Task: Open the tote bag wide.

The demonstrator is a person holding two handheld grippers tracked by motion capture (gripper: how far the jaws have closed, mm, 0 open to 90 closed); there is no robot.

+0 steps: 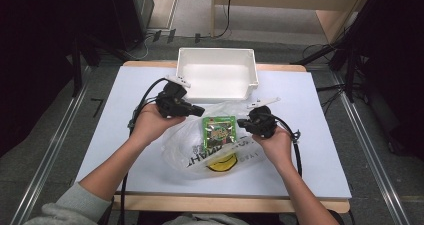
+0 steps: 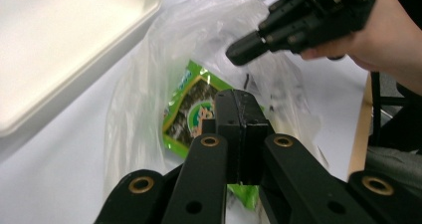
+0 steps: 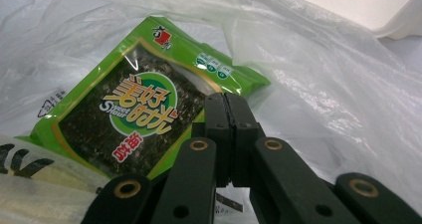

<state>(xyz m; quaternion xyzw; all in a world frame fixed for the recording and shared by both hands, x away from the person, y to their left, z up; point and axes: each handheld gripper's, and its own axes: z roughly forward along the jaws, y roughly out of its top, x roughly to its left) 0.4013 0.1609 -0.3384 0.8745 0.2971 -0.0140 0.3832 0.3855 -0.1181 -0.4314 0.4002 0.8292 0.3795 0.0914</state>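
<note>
A green seaweed snack packet lies in the mouth of a thin clear plastic bag in the middle of the white table. My left gripper hovers just left of the packet, pointing right, jaws shut with nothing seen between them. In the left gripper view its shut tips hang over the packet and the bag, and the right gripper comes in from the upper right. My right gripper sits at the packet's right edge, also shut; its tips are over the packet's corner and the bag film.
A white empty bin stands at the table's back centre, close behind the bag; its wall shows beside the left gripper. Something yellow lies under the printed bag film near the front. The table has bare surface left and right.
</note>
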